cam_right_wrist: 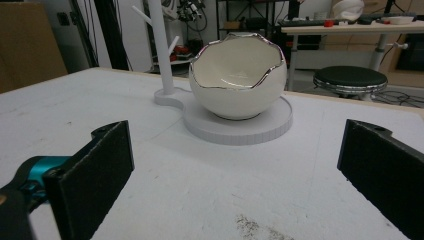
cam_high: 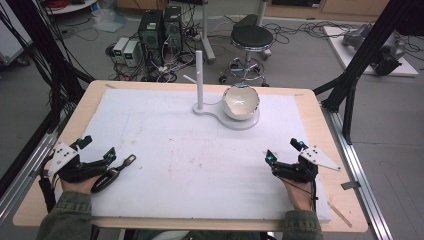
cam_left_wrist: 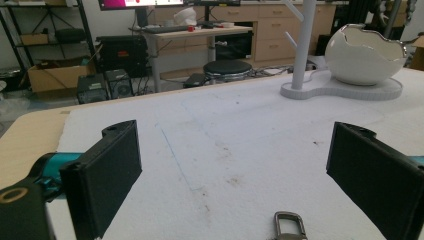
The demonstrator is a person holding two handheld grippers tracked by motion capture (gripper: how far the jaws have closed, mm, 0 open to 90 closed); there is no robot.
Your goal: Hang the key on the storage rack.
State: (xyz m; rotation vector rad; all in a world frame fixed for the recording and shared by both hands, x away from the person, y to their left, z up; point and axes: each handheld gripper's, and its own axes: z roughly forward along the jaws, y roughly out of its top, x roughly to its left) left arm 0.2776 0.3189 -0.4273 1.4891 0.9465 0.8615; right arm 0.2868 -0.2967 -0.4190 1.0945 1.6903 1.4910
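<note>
Left gripper (cam_high: 97, 146): I'm seeing jaws spread, gripping nothing.
Clasp (cam_left_wrist: 289, 226): lying between them, possibly a keyring.
Right gripper (cam_high: 283, 150): jaws gaping, facing the bowl (cam_right_wrist: 238, 80).

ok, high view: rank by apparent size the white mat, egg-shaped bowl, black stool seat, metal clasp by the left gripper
1. white mat, by far the largest.
2. and 3. black stool seat and egg-shaped bowl: they look alike, and the stool stands farther off, so no ranking.
4. metal clasp, smallest.
</note>
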